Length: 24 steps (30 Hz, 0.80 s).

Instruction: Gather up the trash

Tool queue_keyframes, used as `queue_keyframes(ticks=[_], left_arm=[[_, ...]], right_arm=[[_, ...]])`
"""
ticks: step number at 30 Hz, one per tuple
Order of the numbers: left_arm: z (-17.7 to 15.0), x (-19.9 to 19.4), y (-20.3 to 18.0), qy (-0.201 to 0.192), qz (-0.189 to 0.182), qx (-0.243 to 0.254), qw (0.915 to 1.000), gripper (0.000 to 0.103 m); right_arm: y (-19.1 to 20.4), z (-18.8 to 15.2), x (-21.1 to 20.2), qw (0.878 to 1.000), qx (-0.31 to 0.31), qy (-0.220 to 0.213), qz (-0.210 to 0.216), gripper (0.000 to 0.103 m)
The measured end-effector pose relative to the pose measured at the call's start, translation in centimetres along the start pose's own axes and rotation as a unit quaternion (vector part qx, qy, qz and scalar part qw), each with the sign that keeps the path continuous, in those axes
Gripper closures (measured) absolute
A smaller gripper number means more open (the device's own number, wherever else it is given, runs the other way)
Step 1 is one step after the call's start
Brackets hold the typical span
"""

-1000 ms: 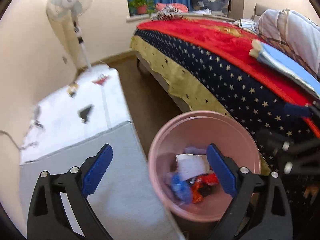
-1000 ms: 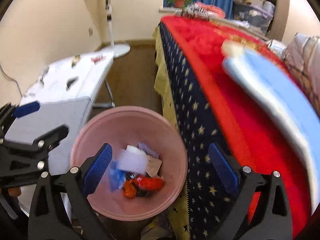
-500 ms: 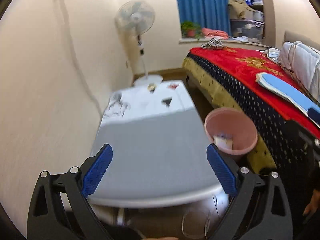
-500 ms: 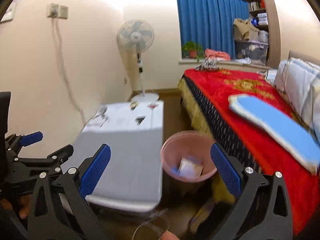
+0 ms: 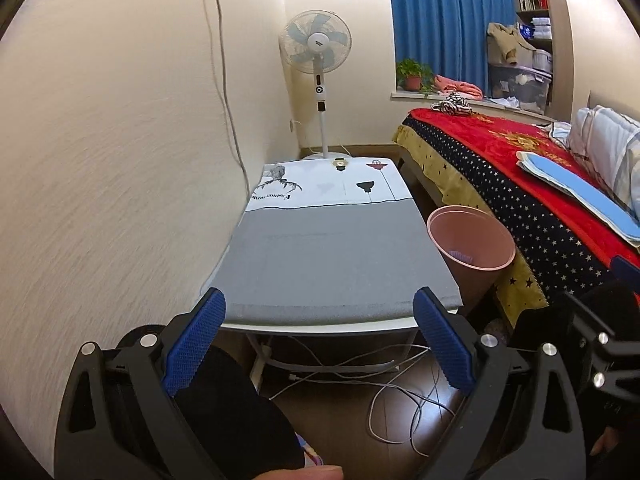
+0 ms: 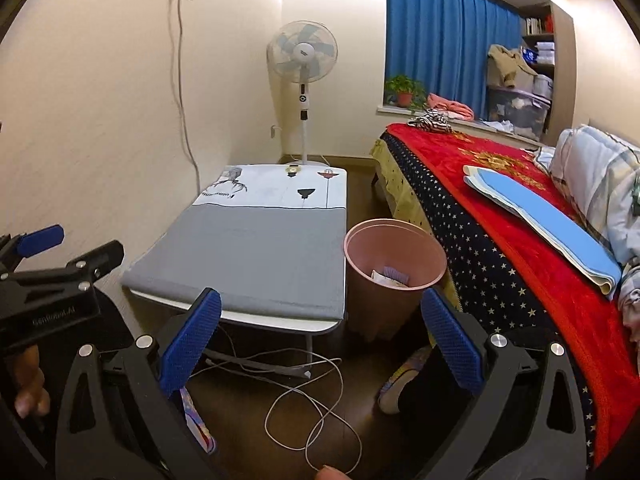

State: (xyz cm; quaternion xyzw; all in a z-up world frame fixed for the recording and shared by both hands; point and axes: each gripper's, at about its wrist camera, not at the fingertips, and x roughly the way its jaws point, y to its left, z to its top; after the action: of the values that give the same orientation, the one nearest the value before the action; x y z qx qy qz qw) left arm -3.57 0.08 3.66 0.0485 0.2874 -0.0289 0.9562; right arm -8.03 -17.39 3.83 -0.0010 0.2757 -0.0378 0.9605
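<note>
Both hand-held grippers [image 5: 318, 344] [image 6: 320, 340] gape empty near pink bin [image 6: 394, 276]

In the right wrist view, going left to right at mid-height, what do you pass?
Left gripper → grey-topped table → pink trash bin → red bed cover → blue folded mat → pale quilt.

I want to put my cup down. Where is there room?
The grey half of the table is bare, between the wall and the pink bin. The floor under it is tangled with white cables.
</note>
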Motion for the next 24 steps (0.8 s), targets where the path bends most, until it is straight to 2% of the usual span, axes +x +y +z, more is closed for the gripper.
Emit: queue_keyframes(ticks=[24], left_arm=[[-0.71,-0.05,0.0,0.002,-0.006,-0.001,1.0,0.011]], right_arm=[[0.12,-0.07,-0.74,1.0,-0.001,-0.008,0.002,0.005]])
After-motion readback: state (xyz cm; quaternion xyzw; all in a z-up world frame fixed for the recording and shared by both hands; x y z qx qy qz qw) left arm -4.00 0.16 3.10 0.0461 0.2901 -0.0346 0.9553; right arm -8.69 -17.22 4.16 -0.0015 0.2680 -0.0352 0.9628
